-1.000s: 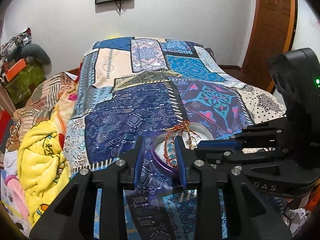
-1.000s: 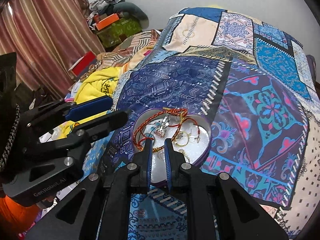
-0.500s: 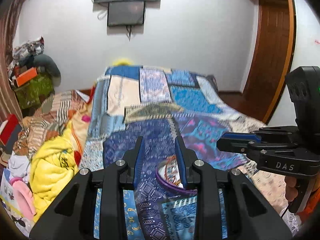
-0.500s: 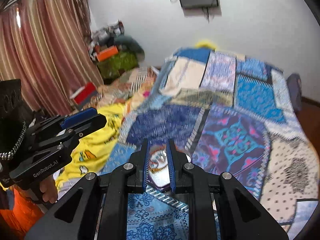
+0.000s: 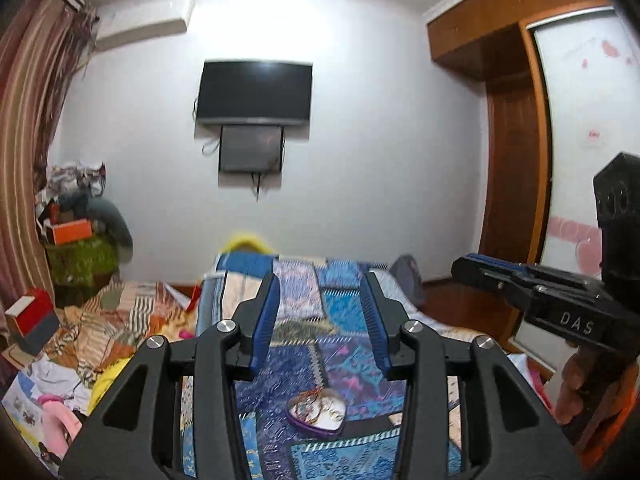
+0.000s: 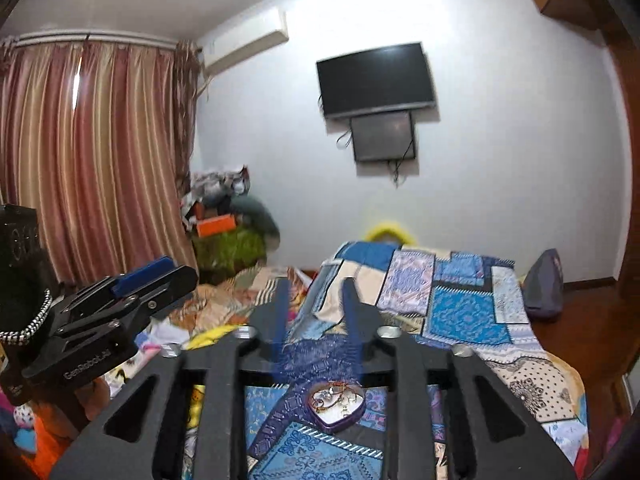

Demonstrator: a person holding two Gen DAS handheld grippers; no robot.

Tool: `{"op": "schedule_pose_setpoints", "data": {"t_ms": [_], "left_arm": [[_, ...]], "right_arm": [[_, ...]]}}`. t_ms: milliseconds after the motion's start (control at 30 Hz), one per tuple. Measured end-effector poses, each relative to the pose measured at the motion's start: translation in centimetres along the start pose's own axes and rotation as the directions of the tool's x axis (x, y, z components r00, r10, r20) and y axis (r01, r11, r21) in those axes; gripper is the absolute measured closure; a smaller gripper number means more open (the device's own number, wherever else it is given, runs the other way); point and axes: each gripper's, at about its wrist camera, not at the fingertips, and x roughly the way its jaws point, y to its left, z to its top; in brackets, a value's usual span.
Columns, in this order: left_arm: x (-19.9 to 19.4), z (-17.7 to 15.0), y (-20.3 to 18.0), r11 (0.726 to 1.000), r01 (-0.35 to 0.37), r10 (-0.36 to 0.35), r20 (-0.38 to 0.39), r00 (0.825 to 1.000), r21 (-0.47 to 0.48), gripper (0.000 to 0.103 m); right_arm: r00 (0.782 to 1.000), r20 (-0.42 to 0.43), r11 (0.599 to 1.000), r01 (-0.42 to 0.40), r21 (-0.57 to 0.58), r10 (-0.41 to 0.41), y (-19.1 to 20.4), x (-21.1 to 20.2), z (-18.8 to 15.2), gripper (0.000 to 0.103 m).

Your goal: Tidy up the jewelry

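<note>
Both grippers hang high above the bed (image 5: 336,300), pointing almost level at the far wall, well clear of the work. The left gripper (image 5: 324,312) has its jaws apart and opening wider, with nothing between them but the view of the quilt beyond. The right gripper (image 6: 316,320) is opening too; its blue fingers are smeared by blur, yet the gap between them is plain and empty. A hand (image 5: 576,384) shows at the right edge of the left view, wrapped round the right gripper's handle.

The task's thing, a heart-shaped purple tin (image 6: 337,406), lies on the patchwork quilt at the near end of the bed, below and just ahead of both claws. Jewelry (image 6: 334,394) sits inside it on a white lining: a red-and-gold cord, rings and small bright pieces, all tangled together. I see no lid and no second container on the quilt.

To my eye the jewelry is gathered in the tin and the hands are off it, so this looks like a pause between steps or the close of the job; I cannot say which. If more sorting is wanted, the next move calls for both claws to tip down and drop to the tin, one steadying its rim while the other pinches a single piece, minding the cord, which would likely drag its neighbours out.
</note>
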Motion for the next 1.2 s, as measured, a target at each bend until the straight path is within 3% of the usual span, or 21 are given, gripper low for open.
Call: {"op": "schedule_pose_setpoints", "data": {"t_ms": [33, 133, 200, 300, 400, 1200], "left_arm": [[-0.7, 0.1, -0.1, 1.000, -0.006, 0.006, 0.014, 1.000, -0.004, 0.048], [-2.2, 0.2, -0.5, 0.999, -0.028, 0.029, 0.047, 0.998, -0.026, 0.033], [-2.9, 0.2, -0.6, 0.999, -0.029, 0.031, 0.050, 0.998, -0.038, 0.028], [-4.0, 0.1, -0.9, 0.997, -0.068, 0.070, 0.070, 0.995, -0.031, 0.007], [-4.5, -0.1, -1.4, 0.996, -0.093, 0.094, 0.081, 0.992, -0.011, 0.004], [-5.2, -1.2, -1.7, 0.989, -0.149, 0.149, 0.066, 0.987, -0.012, 0.001]], "right_arm": [[1.000, 0.015, 1.000, 0.019, 0.005, -0.019, 0.2, -0.4, -0.1, 0.049], [0.995, 0.055, 0.996, 0.086, 0.006, -0.086, 0.6, -1.4, -0.3, 0.030], [0.989, 0.073, 0.991, 0.131, -0.011, -0.130, 1.0, -1.8, -0.3, 0.022], [0.979, 0.099, 0.983, 0.183, -0.031, -0.179, 1.2, -2.0, -0.3, 0.010], [0.974, 0.113, 0.979, 0.202, -0.033, -0.197, 1.3, -2.1, -0.2, 0.001], [0.972, 0.105, 0.976, 0.213, -0.039, -0.208, 1.5, -3.7, -1.3, 0.000]]}}
